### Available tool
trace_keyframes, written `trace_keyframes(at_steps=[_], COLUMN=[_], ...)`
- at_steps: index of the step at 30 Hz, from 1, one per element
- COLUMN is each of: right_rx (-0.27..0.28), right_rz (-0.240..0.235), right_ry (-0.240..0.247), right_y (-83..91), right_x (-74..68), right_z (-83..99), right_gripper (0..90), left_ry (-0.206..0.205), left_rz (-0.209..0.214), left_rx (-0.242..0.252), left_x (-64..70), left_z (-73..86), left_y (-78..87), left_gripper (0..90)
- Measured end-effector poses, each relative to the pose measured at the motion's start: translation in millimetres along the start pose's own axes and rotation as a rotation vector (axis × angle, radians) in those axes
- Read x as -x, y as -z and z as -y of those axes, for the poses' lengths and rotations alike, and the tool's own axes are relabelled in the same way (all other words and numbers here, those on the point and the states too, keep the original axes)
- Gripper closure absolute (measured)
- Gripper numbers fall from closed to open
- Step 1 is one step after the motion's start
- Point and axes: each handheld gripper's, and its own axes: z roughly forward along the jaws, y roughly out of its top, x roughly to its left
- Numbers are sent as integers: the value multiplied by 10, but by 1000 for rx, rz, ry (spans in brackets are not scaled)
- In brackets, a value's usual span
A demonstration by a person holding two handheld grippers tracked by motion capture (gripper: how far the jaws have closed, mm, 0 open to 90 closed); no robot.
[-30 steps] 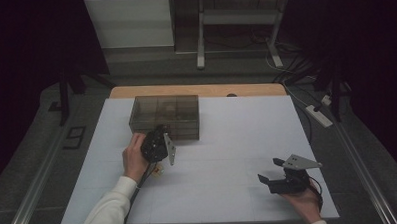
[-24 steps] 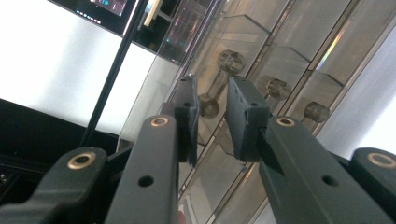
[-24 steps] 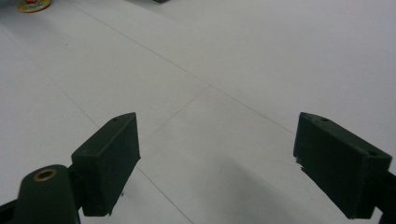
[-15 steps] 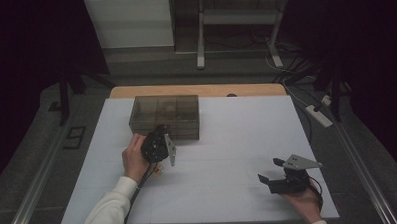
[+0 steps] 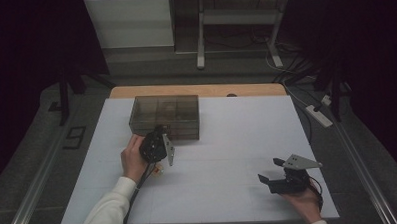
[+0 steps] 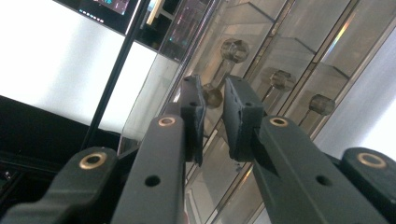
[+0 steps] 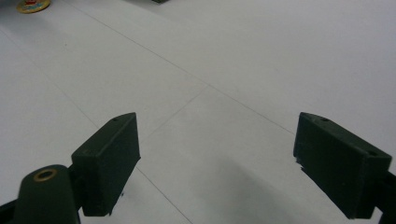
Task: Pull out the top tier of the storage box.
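facing the clear drawer box (image 5: 164, 116) at the desk's (image 5: 227, 141) far left, the left tool (image 6: 214, 105) stood nearly closed around a small drawer knob (image 6: 212, 97); the right tool (image 5: 273, 173) rested wide apart near the desk's front right.

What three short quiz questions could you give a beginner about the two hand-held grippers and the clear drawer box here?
1. True or false: the right gripper holds the clear drawer box.
2. Which gripper is at a drawer knob? A left, B right.
3. The right gripper's jaws stand wide ____ over the white table.

Key: 1 false, it is far from the box. 2 A, the left gripper has its jaws nearly closed around the knob. 3 open.
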Motion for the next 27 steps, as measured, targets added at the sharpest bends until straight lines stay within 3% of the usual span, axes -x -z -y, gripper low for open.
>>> trace_keyframes(at_steps=[27], right_rx=[-1], right_rz=[1], right_ry=[1], right_y=[-11], right_x=[8], right_z=[-7], right_gripper=[139], left_ry=[-13], left_rz=[-11], left_rx=[-5], left_x=[11], left_z=[14], left_y=[46], left_gripper=[794])
